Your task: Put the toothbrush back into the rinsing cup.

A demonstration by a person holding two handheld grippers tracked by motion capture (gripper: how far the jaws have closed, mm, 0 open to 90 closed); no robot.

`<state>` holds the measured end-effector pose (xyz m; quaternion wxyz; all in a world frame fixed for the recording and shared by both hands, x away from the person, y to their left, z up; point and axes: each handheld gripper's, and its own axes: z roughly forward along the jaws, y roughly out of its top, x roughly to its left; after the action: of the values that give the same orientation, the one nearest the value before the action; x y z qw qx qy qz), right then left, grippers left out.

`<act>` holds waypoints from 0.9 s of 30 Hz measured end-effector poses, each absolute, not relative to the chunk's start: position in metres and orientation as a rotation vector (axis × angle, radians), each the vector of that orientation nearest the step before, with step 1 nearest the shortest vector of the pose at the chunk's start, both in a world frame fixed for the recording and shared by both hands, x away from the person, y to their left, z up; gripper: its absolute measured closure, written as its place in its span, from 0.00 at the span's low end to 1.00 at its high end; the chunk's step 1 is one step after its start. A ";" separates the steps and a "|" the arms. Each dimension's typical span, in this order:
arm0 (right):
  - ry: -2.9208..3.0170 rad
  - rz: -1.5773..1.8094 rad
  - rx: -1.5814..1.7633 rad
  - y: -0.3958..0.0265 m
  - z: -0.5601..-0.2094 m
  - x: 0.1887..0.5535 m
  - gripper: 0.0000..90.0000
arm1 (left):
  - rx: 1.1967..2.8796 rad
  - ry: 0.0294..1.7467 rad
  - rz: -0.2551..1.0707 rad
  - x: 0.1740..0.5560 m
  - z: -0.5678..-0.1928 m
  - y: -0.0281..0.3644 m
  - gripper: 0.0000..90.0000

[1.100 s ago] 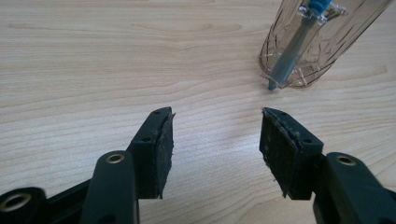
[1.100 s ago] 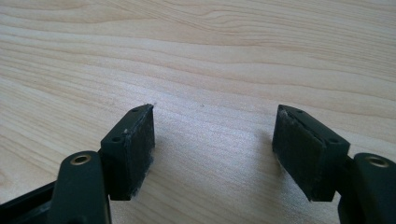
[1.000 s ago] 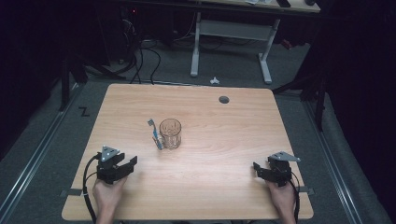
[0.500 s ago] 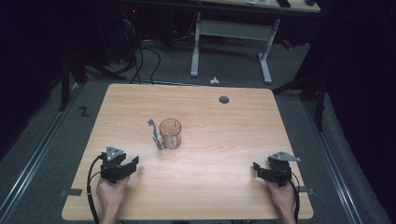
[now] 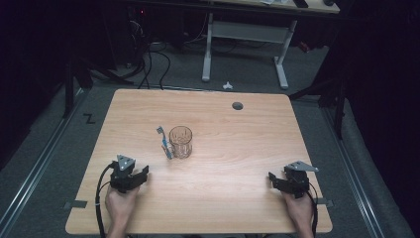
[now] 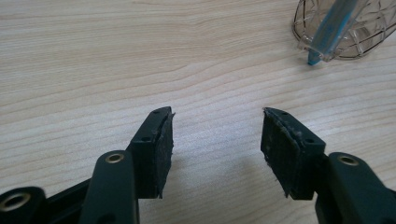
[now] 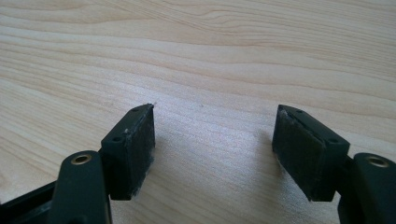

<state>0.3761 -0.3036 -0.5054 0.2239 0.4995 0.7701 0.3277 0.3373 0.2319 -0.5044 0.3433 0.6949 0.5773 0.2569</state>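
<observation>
Left claw (image 5: 141, 174) shifted inward, released; right claw (image 5: 275, 179) released; toothbrush (image 6: 329, 28) against glass (image 6: 369, 28) ahead of left claw.

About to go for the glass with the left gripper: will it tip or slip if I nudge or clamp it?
The glass stands upright, taller than wide, so a high push would likely tip it. Its clear faceted wall looks hard and smooth, so probably slippery and breakable under the pads. The toothbrush lies right beside it and may shift too.

One glass (image 5: 181, 141); one toothbrush (image 5: 164, 143); two claws; one table (image 5: 237, 198)
</observation>
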 end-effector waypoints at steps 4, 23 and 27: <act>2.125 0.905 1.381 -0.304 -0.505 0.376 0.34 | 1.810 1.522 0.674 0.340 -0.507 0.233 0.47; 2.122 0.903 1.382 -0.303 -0.506 0.376 0.34 | 1.834 1.528 0.676 0.343 -0.512 0.228 0.38; 2.122 0.903 1.383 -0.304 -0.505 0.376 0.34 | 1.833 1.527 0.677 0.343 -0.512 0.228 0.37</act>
<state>0.3763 -0.3035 -0.5055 0.2243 0.5011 0.7690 0.3274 0.3432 0.2282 -0.5123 0.3249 0.6991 0.5824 0.2580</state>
